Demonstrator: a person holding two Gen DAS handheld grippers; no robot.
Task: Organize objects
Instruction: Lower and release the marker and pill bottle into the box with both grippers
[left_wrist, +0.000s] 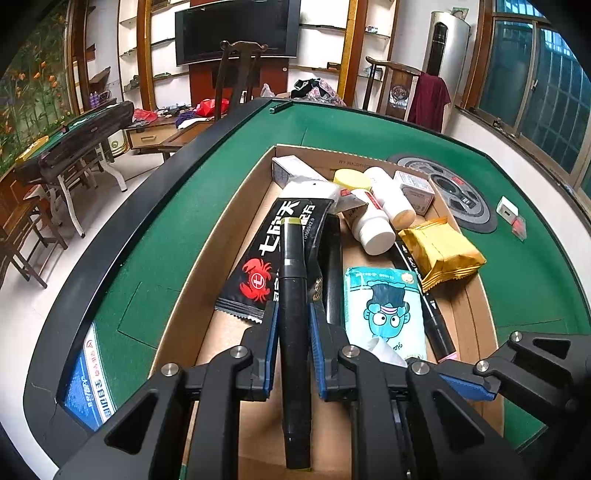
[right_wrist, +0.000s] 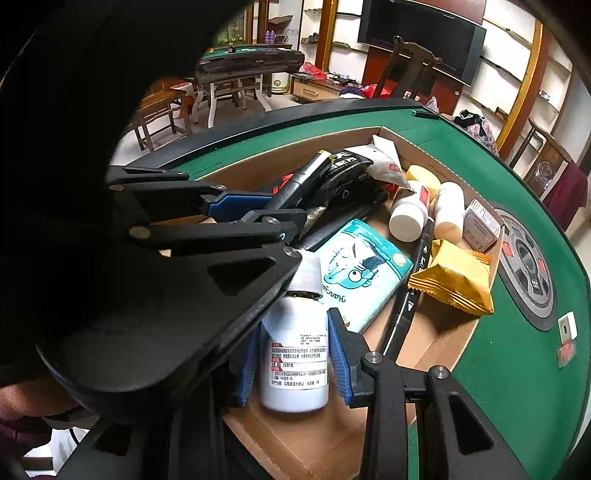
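Black marker (left_wrist: 293, 332), olive-capped, apparently clamped in left hand-held gripper (left_wrist: 292, 328).

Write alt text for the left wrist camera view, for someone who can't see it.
The left gripper holds a black marker lengthwise between its blue-padded fingers, over an open cardboard box on a green felt table. The box holds a black crab-print sachet, white bottles, a yellow snack pack and a cartoon tissue pack.

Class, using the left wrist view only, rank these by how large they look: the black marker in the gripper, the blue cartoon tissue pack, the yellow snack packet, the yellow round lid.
1. Black marker, longest, though nearest the camera.
2. Blue cartoon tissue pack.
3. Yellow snack packet, farther away, so uncertain against the pack.
4. Yellow round lid.
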